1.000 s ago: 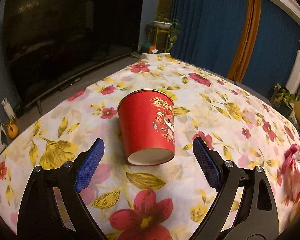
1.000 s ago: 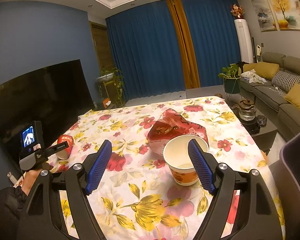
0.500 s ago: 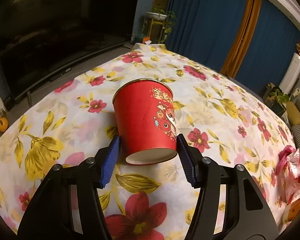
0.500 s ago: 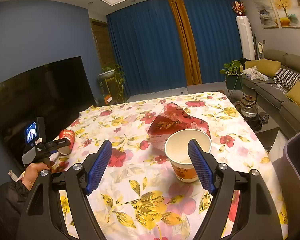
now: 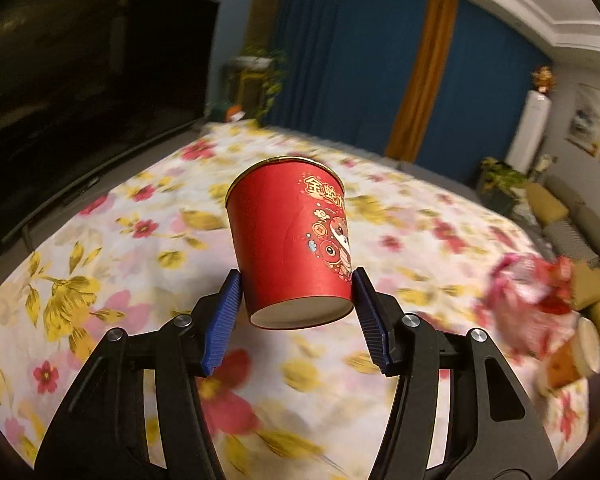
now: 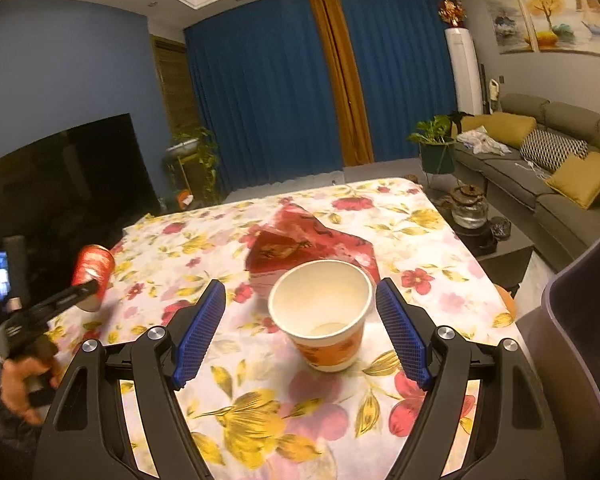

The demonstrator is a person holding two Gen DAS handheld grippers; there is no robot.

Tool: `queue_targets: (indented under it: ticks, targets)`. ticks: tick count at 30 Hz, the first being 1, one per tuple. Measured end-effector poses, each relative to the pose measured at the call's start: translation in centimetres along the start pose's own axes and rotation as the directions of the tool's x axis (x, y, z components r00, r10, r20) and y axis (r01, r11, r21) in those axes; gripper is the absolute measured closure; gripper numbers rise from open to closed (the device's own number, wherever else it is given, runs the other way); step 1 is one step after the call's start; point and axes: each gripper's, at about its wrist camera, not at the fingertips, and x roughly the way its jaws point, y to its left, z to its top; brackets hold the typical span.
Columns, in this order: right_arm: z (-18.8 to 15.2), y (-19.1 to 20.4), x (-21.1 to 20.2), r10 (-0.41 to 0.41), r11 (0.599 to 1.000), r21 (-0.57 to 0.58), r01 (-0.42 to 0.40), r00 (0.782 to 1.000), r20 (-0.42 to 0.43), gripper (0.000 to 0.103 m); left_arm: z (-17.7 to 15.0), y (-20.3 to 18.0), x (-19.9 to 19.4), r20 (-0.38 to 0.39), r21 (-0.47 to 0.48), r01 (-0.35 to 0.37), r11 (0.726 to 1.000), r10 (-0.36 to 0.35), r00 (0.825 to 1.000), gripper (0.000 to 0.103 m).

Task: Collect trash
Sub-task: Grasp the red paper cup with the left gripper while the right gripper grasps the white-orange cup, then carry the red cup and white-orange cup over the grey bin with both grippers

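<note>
I had the left gripper [image 5: 298, 286] closed on the red paper cup [image 5: 290, 240] at centre frame in the left wrist view, its blue pads pressed against both sides of the cup near its base. The cup was held clear of the floral surface [image 5: 112, 248], tilted with its rim away from the camera and its bottom toward me. In the right wrist view the same cup showed at the left edge [image 6: 93, 272], lifted above the cloth in the left gripper's jaws. My right gripper [image 6: 300, 326] stood wide open, holding nothing, its jaws on either side of the white paper cup [image 6: 320, 316], clear of its walls. That cup stood upright on the surface at lower centre, mouth up. Just behind it lay a crumpled red wrapper [image 6: 300, 240], touching or nearly touching its far side. A dark bin [image 6: 580, 340] sat at the right edge of the frame.
</note>
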Motion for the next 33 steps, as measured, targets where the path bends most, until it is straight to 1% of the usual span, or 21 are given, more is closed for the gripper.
queue_targets:
  ticks: [4,5,6,8,12,14,18,20,25,33]
  targets:
    - [0.0,-1.0,1.4,-0.038,0.999,0.008,0.038,0.999,-0.034,0.035,-0.7,-2.3,-3.1,0.051,0.043,0.066,0.997,-0.068,0.996,0.048]
    - [-0.1,-1.4,1.8,-0.042,0.999,0.017,0.043,0.998,-0.047,0.042,-0.9,-2.8,-3.8,0.06,0.056,0.078,0.995,-0.082,0.995,0.048]
    - [-0.1,-1.6,2.2,-0.044,0.999,0.023,0.046,0.997,-0.061,0.045,-1.2,-3.4,-4.5,0.071,0.067,0.093,0.993,-0.097,0.993,0.048]
    - [-0.3,-2.1,2.9,-0.043,0.998,0.036,0.046,0.995,-0.089,0.055,-1.7,-4.3,-5.6,0.084,0.089,0.116,0.989,-0.123,0.989,0.048]
    - [-0.8,-2.5,3.7,-0.037,0.998,0.043,0.043,0.991,-0.13,0.067,-2.7,-5.4,-7.0,0.093,0.114,0.142,0.983,-0.153,0.984,0.048]
    - [-0.9,-2.5,3.7,-0.036,0.999,0.036,0.041,0.99,-0.137,0.078,-3.1,-5.8,-7.7,0.095,0.121,0.156,0.98,-0.168,0.981,0.048]
    - [-1.2,-2.5,3.8,-0.035,0.999,0.033,0.04,0.988,-0.15,0.089,-3.6,-6.3,-8.9,0.104,0.128,0.174,0.976,-0.188,0.977,0.048]
    - [-1.3,-2.5,3.6,-0.036,0.999,0.031,0.041,0.987,-0.154,0.097,-3.9,-6.4,-9.2,0.106,0.132,0.179,0.975,-0.194,0.975,0.048]
    - [-1.3,-2.8,2.4,-0.045,0.998,0.027,0.049,0.99,-0.13,0.098,-4.7,-7.2,-10.3,0.111,0.155,0.194,0.969,-0.213,0.971,0.048]
    - [-1.0,-4.3,-1.9,-0.052,0.998,0.034,0.054,0.997,-0.055,0.098,-5.9,-9.8,-12.4,0.113,0.206,0.233,0.95,-0.26,0.959,0.048]
